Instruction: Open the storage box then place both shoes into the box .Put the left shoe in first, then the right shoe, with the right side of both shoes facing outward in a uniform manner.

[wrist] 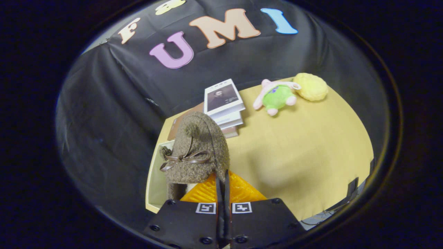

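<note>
A brown fuzzy shoe [195, 148] with a thin ribbon bow hangs from my gripper [222, 177], its far end pointing away from me. Both fingers [242, 191] are pressed together on the shoe's thin rim, so the gripper is shut on it. Below the shoe, at the table's left corner, the pale storage box [154, 180] stands open; one inner wall and its rim show, while the shoe hides the rest of it. I cannot tell whether anything lies inside the box, nor which shoe of the pair this is.
A stack of books [224, 103] lies beyond the shoe near the back cloth. A green and pink plush toy [277, 97] and a yellow fluffy ball [311, 86] rest at the far right of the yellow table [304, 152]. The table's edge runs close on the left.
</note>
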A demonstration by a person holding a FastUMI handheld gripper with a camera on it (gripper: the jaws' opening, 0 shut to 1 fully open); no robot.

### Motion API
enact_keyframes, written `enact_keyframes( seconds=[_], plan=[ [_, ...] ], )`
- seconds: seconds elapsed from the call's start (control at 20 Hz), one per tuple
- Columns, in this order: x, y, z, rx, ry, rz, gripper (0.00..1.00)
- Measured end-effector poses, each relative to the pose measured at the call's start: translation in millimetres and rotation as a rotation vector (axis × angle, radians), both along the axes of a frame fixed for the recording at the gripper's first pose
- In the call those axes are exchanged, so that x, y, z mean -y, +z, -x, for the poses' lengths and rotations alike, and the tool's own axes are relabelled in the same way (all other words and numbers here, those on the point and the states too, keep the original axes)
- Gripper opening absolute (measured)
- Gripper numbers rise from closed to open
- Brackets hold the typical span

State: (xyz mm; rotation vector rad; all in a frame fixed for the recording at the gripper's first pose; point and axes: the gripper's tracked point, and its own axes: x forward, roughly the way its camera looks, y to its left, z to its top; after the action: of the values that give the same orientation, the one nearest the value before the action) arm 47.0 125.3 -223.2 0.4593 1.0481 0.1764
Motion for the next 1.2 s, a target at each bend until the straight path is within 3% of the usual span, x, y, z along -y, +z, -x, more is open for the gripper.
enact_keyframes(
  seconds=[0.4, 0.75, 0.95, 1.15, 1.2],
  plan=[
    [-85.1, -10.0, -5.5, -0.009, 0.047, 0.015, 0.03],
    [-100.8, -59.5, 12.2, -0.062, 0.069, 0.192, 0.03],
    [-99.6, -61.6, 13.3, -0.032, 0.062, 0.264, 0.03],
    [-102.6, -59.9, 12.5, 0.000, 0.079, 0.300, 0.17],
    [-102.7, -53.6, 14.9, 0.012, 0.078, 0.302, 0.26]
  ],
)
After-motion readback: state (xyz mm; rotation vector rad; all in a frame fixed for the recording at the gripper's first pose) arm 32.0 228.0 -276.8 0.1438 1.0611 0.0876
